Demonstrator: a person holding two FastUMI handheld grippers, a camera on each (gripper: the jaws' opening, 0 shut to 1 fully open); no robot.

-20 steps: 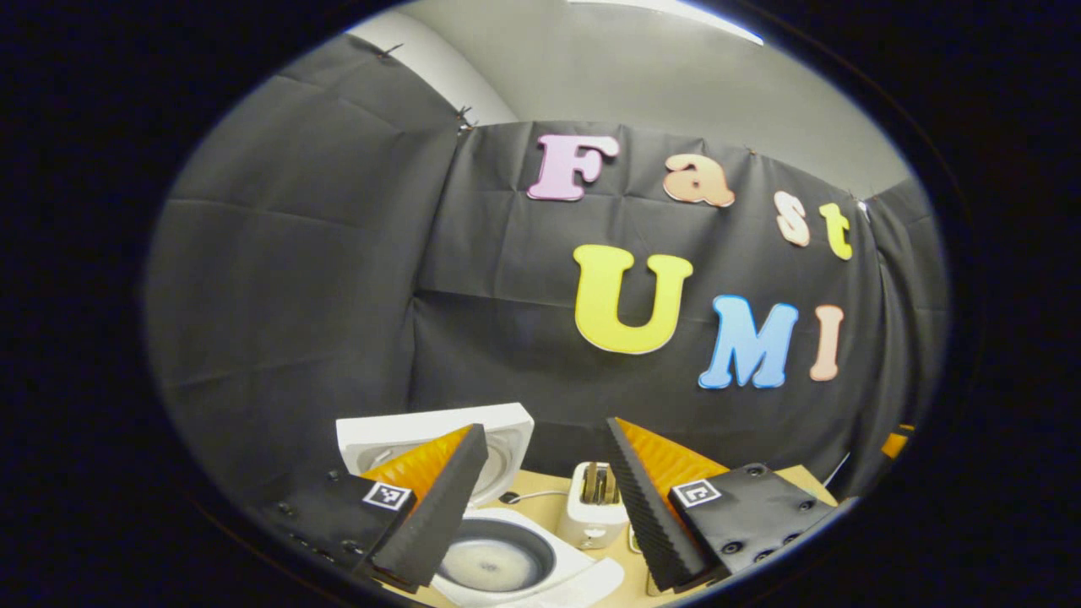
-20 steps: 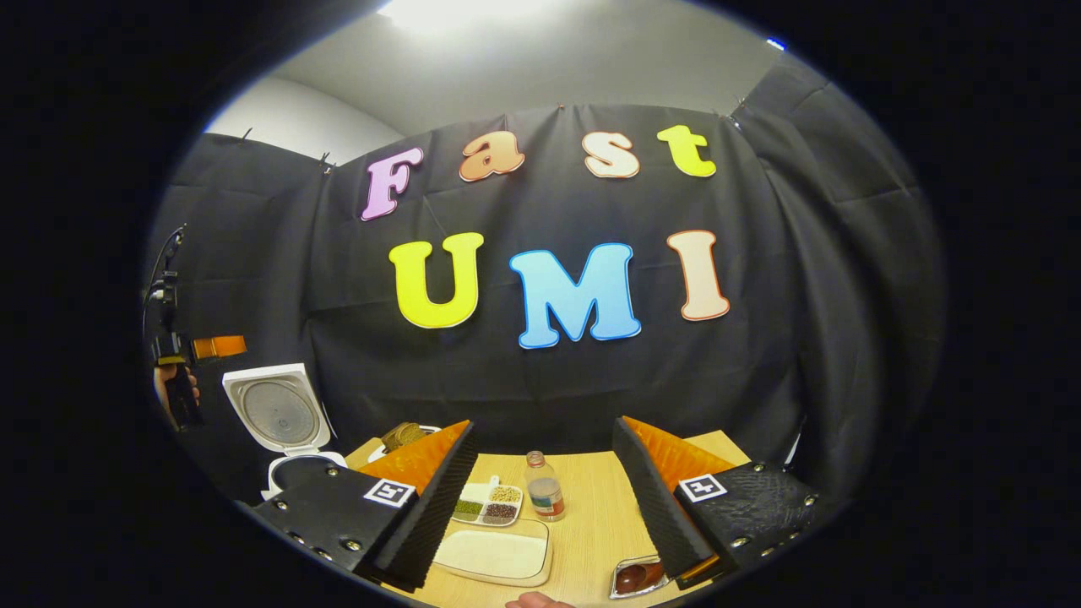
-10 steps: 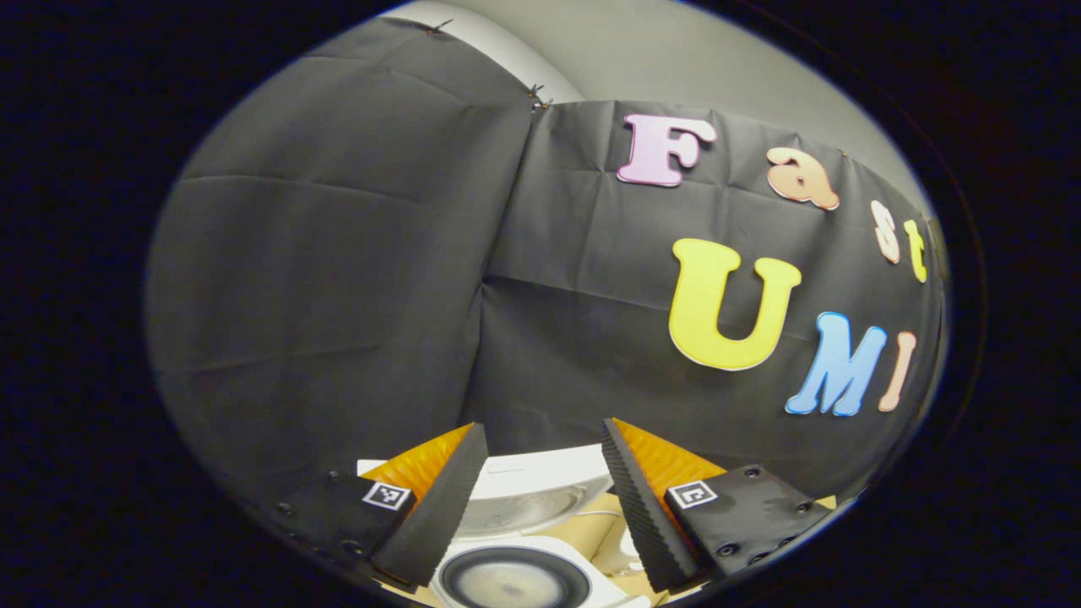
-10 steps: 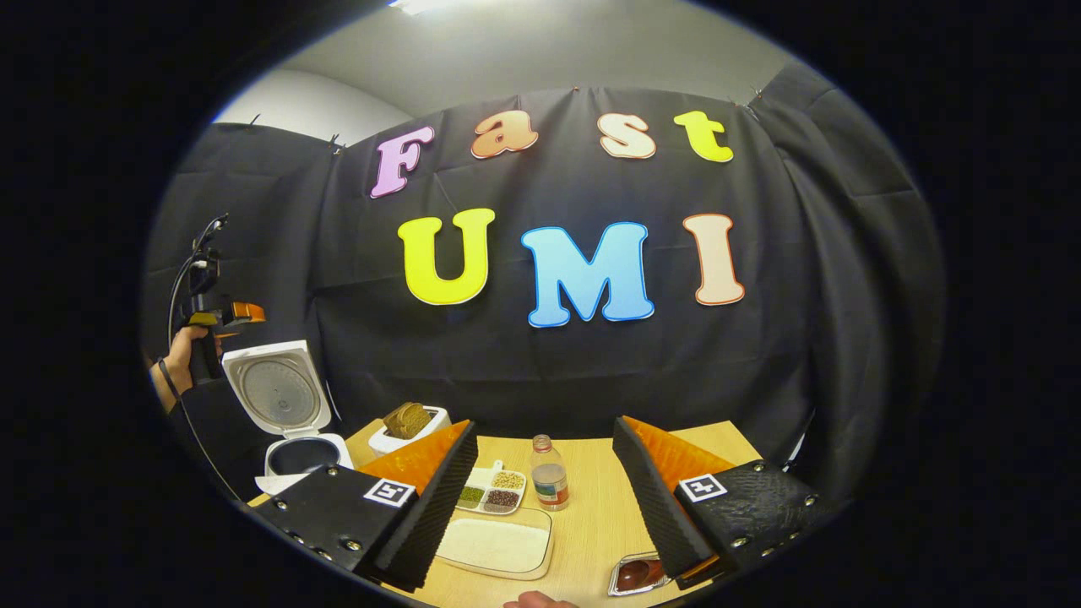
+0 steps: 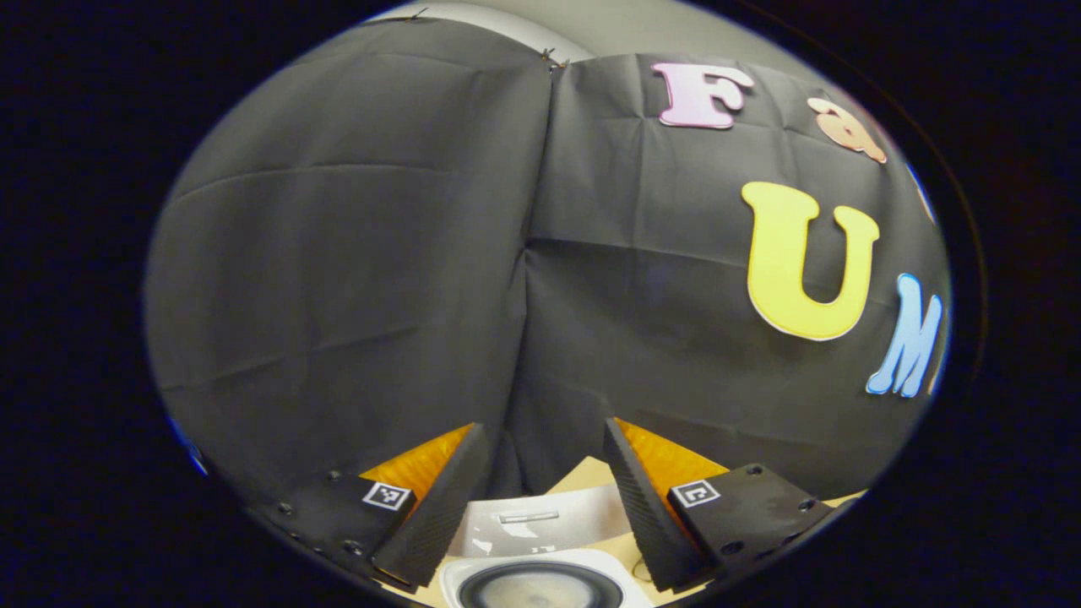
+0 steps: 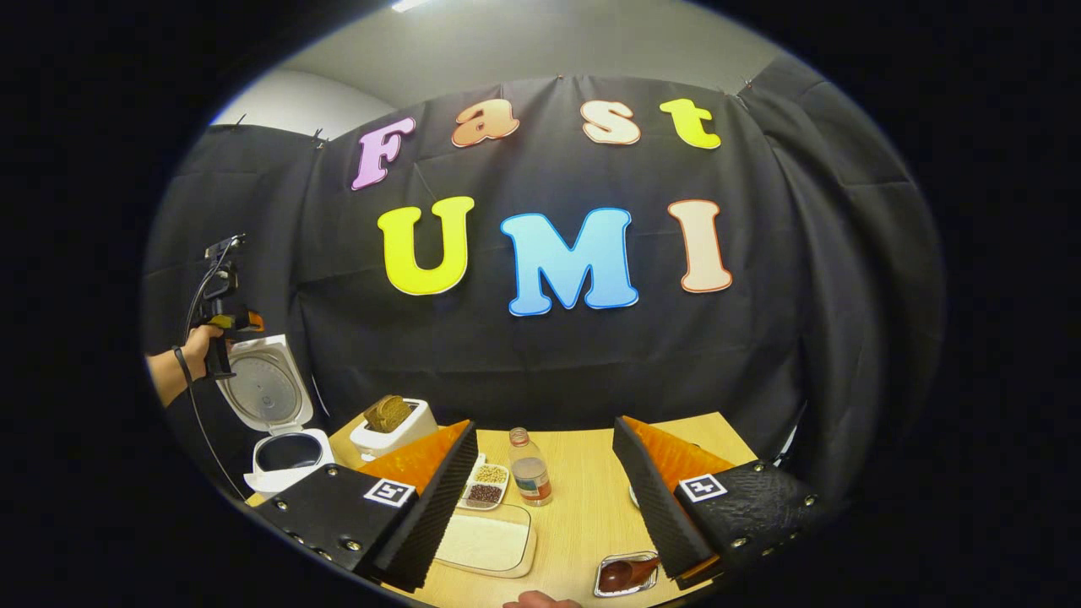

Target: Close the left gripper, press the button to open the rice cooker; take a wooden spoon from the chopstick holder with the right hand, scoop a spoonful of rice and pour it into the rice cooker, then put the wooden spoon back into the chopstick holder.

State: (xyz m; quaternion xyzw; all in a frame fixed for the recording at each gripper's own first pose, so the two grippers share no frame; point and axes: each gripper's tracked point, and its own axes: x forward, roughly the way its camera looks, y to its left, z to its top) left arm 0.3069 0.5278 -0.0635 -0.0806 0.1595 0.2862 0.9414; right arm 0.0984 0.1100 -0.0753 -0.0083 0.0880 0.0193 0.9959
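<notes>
Both tools, left (image 5: 538,507) and right (image 6: 545,507), spread and empty; cooker (image 6: 283,431) lid up (button done), spoon and rice (image 6: 486,543) steps left.

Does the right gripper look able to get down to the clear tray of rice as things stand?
Probably yes: the right gripper is open and holds nothing, and the tray of rice lies uncovered on the table, just below and ahead of its fingers.
</notes>
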